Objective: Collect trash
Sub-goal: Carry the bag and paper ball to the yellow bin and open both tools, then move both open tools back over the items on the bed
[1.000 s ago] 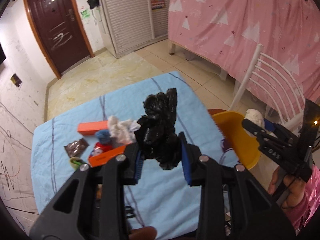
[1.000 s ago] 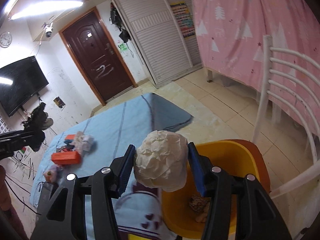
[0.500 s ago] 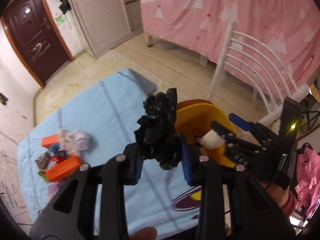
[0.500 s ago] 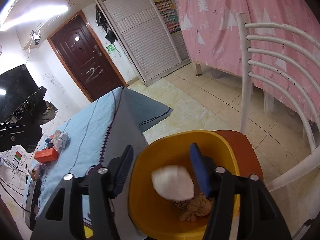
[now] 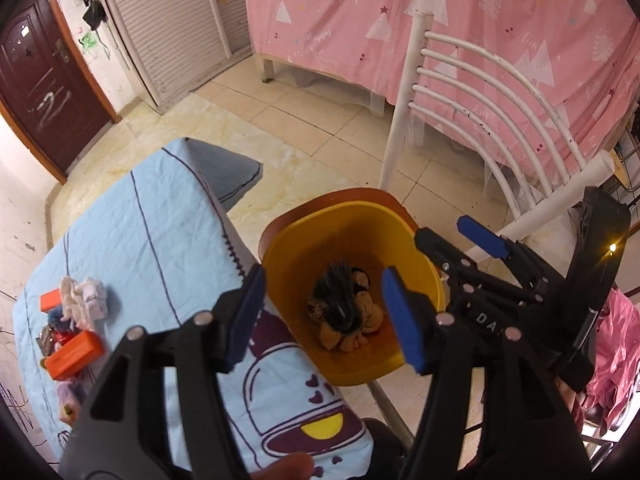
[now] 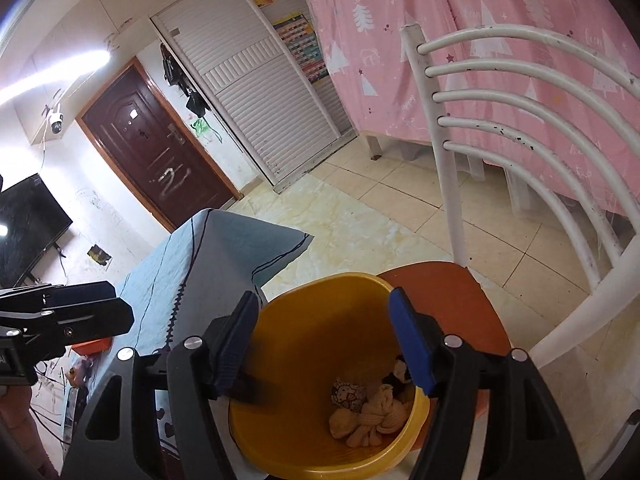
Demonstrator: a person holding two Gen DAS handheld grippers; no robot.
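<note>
The left gripper (image 5: 324,312) is opening wide over the yellow bin (image 5: 430,276), and nothing is sitting between its blue pads (image 5: 400,320) now. A moment ago it was squeezing a lump of black crumpled plastic; now that black lump (image 5: 338,296) is dropping into the bin, blurry as it is falling, just above the tan rags (image 6: 372,420) lying at the bottom. The right gripper (image 6: 324,340) is also opening a little more, with nothing in it. Its white paper ball was in its jaws a second ago and is gone from them now (it fell toward the bin, though I cannot pick it out among the things inside).

So two pieces of trash are going in, and both grippers are getting free for the next pick.

More trash is waiting on the blue cloth (image 5: 160,240) over the table: two orange boxes (image 5: 74,354), a white crumpled rag (image 5: 84,296) and some small wrappers, bunched together near the far left side, well apart from the bin.

The bin is sitting on a brown chair seat (image 6: 460,300) just beside the table. The white chair back (image 5: 480,92) is standing close behind it, and the two grippers are crowding each other over the bin, so they could be bumping as they are pulling away.
</note>
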